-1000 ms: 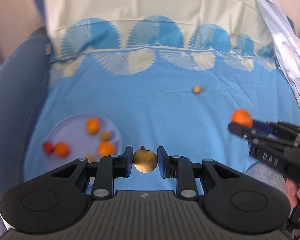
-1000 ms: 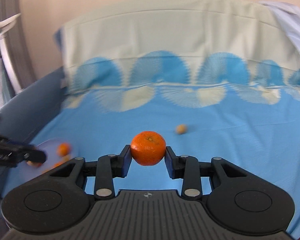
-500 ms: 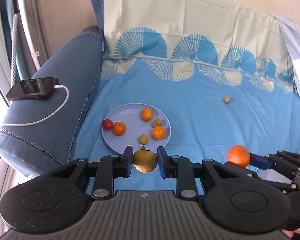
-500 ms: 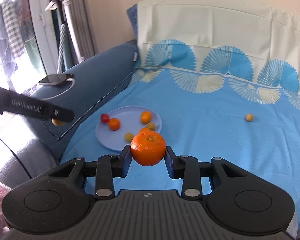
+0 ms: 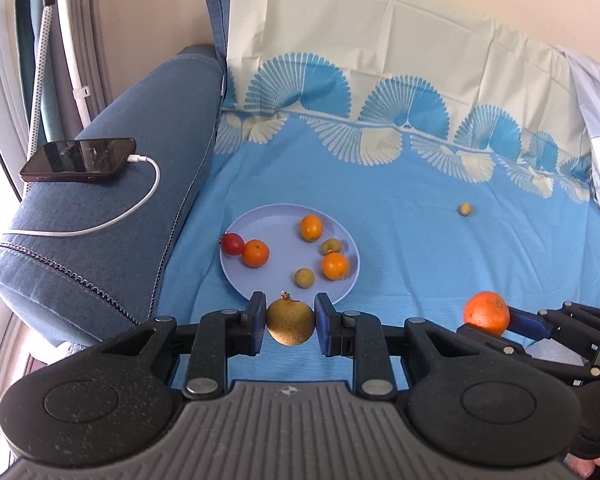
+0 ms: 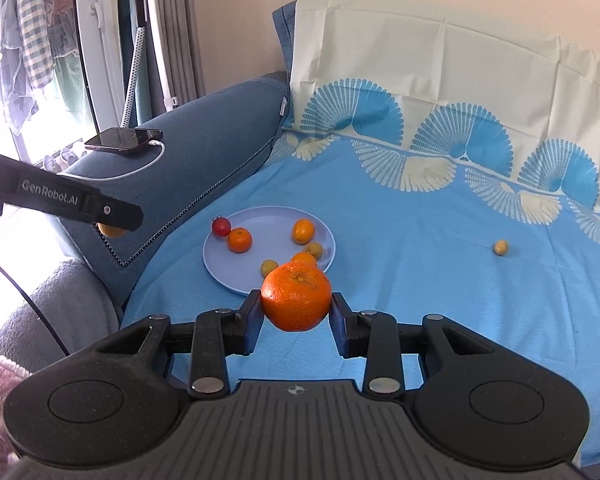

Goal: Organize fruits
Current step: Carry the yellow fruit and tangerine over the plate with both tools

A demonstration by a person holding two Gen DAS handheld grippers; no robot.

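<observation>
My left gripper [image 5: 290,320] is shut on a round brown-yellow fruit [image 5: 290,326], held just in front of the near rim of a pale blue plate [image 5: 276,222]. The plate holds a red tomato [image 5: 233,243], three small oranges and two small yellow-brown fruits. My right gripper [image 6: 296,306] is shut on a large orange [image 6: 296,294], above the cloth just short of the plate [image 6: 256,220]. In the left wrist view that orange [image 5: 486,312] shows at the right. One small loose fruit [image 5: 465,209] lies on the blue cloth, far right.
A blue sofa arm [image 5: 112,216] rises left of the plate, with a phone [image 5: 78,159] and its white cable on top. A cream and blue patterned sheet covers the seat and back. Poles and hanging clothes [image 6: 32,40] stand at the far left.
Both views swung left, so the plate and sofa arm came into full view and the plate now lies just ahead. Each gripper has kept its fruit.
</observation>
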